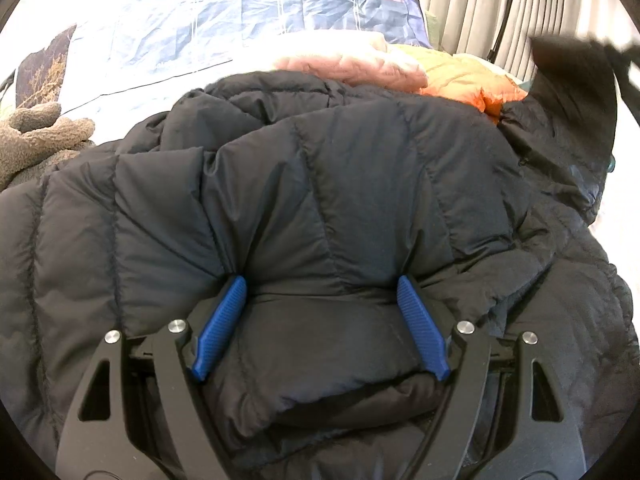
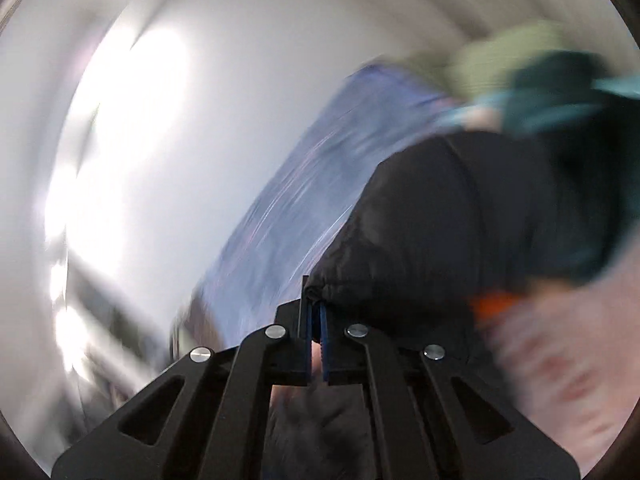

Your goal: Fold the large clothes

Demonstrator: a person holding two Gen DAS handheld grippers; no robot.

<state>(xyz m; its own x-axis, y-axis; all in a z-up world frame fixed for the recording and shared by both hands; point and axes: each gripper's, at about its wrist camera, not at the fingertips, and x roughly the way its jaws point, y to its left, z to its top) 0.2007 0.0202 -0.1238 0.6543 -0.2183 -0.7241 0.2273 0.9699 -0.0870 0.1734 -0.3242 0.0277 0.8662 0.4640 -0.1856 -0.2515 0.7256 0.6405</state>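
Black quilted puffer jacket (image 1: 320,184) lies bunched on the bed, directly ahead of the left gripper (image 1: 322,292), whose wide jaws press into its padding; the right gripper (image 2: 316,312), nearer the cuff (image 2: 320,290), pinches it closed.

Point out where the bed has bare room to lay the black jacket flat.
Bare blue sheet lies beyond the black puffer jacket, between the grey fleece and the pink jacket. It is crowded by the orange jacket.
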